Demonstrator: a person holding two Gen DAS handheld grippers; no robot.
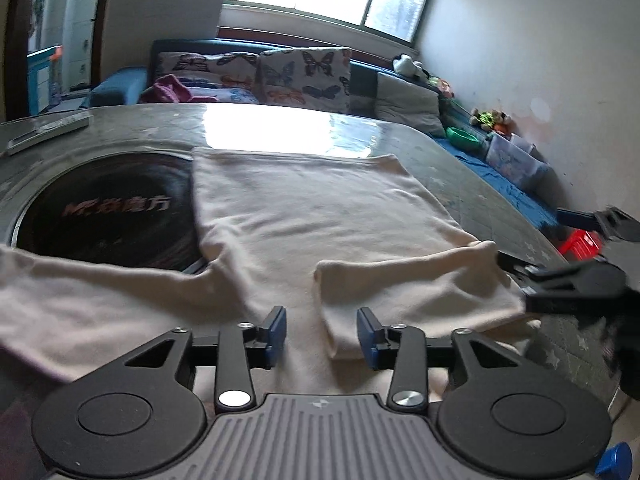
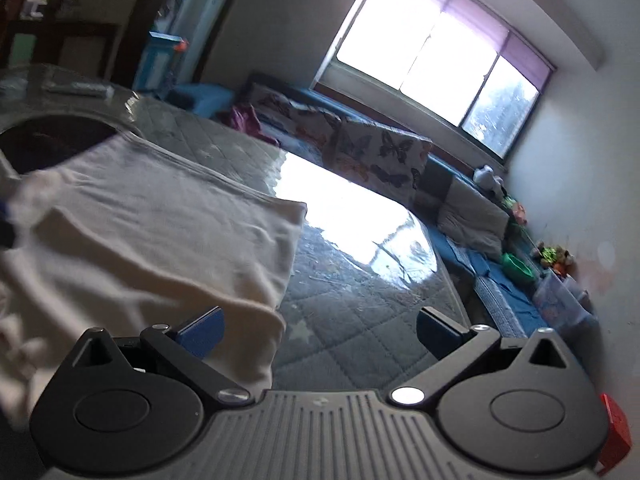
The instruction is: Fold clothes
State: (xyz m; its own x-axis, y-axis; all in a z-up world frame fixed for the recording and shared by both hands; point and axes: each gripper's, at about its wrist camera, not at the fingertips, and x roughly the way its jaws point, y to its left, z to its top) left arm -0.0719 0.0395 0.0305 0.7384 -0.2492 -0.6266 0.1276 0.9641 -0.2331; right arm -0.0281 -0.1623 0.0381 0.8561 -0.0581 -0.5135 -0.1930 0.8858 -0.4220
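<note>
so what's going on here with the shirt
A person with a claw in each hand is folding a cream shirt spread on the quilted table. One sleeve is already folded in. The left claw hovers open over the shirt, and the right claw is open at its edge, gripping nothing.

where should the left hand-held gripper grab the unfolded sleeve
Probably at the cuff end of the left sleeve, coming from the left side, low over the table. It lies flat and spread outward, while the right sleeve is already folded in. The left hand-held gripper is open.
</note>
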